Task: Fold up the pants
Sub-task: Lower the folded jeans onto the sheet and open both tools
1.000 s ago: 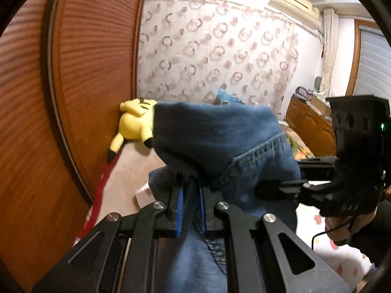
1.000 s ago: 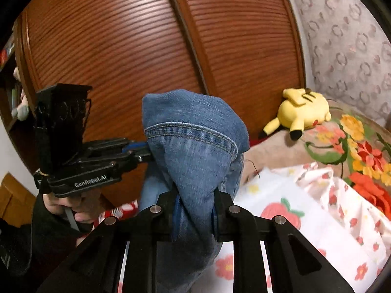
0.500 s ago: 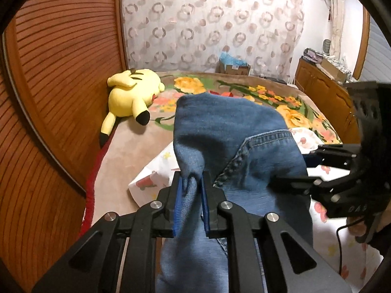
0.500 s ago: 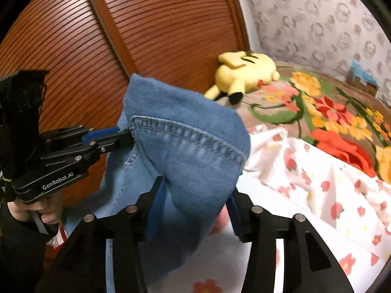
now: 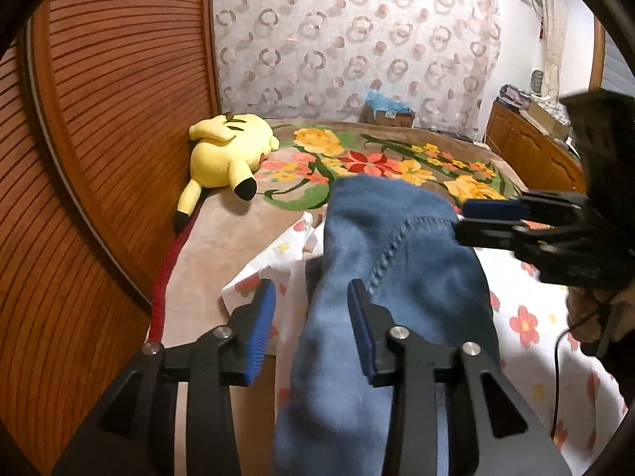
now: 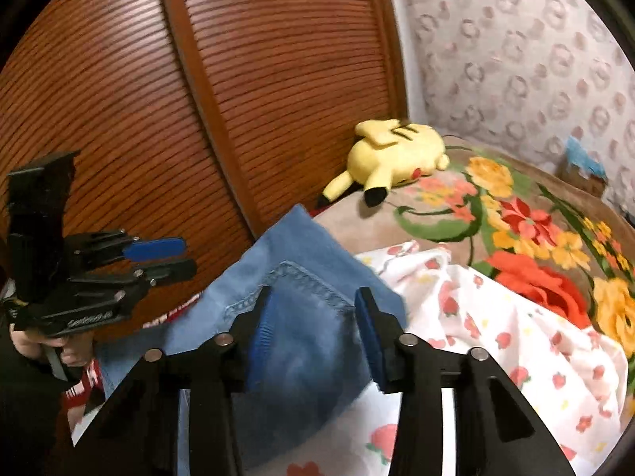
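Leftmost, behind and left of the plush toy (image 5: 226,154): ribbed wooden door (image 5: 99,119).

Below the plush toy, nearer the camera: left gripper (image 5: 311,291), spread wide, jaws just opened further. Denim hanging between them, at most brushing the right-hand pad, the left-hand pad bare. No pinch.

Right of the plush toy and nearer: pants (image 5: 397,277), a bunched blue fold with a stitched seam on top. Draped down onto the white flowered sheet (image 5: 528,317), which covers the near part of the same brown floral blanket (image 5: 377,162) the plush toy lies on.

Further right of the plush toy again: right gripper (image 6: 314,295), also parted, jaws just drawn in a little. Denim lying between and under the pads, seemingly not squeezed, so no real hold here either.

Step in hand, by the look of it: letting go at the end of a fold, with the doubled cloth laid on the sheet and both grips given up. Folding likely only partly done, since the cloth looks lumpy rather than flat.

Next move, as a judgement:
- Calls for backing both grippers straight out, away from the plush toy, without dragging the top layer along.
- Needs care at the left gripper's right-hand pad, where the denim may cling.
- Then calls for finding a clean edge or the seam for the following fold.
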Demonstrator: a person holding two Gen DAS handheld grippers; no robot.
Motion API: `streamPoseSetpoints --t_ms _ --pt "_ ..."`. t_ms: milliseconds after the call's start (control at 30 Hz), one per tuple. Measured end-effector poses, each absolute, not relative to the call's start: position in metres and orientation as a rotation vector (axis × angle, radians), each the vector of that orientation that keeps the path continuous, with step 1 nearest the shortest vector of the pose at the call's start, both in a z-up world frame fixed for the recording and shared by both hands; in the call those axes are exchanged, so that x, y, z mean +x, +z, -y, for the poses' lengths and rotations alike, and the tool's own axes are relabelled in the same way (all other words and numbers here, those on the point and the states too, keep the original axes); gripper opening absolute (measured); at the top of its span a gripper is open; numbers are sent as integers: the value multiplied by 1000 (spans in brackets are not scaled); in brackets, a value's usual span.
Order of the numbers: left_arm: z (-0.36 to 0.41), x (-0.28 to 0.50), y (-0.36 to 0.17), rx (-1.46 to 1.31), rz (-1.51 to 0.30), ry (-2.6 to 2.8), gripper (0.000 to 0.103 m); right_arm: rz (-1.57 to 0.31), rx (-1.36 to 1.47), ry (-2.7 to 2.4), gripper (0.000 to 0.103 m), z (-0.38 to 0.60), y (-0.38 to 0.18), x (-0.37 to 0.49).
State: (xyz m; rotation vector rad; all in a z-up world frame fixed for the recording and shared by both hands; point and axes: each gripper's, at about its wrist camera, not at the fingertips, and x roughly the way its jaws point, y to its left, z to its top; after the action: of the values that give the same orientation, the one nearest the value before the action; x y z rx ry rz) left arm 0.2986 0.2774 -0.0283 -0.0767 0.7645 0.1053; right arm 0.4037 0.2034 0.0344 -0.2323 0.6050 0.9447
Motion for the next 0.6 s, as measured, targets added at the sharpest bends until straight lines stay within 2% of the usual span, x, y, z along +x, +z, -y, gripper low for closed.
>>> streamPoseSetpoints --t_ms 200,600 --pt "-275 286 -47 -82 -800 106 39 -662 -267 865 40 -221 15 428" --pt "-271 264 -75 -105 -850 121 39 -687 -249 834 41 -238 19 436"
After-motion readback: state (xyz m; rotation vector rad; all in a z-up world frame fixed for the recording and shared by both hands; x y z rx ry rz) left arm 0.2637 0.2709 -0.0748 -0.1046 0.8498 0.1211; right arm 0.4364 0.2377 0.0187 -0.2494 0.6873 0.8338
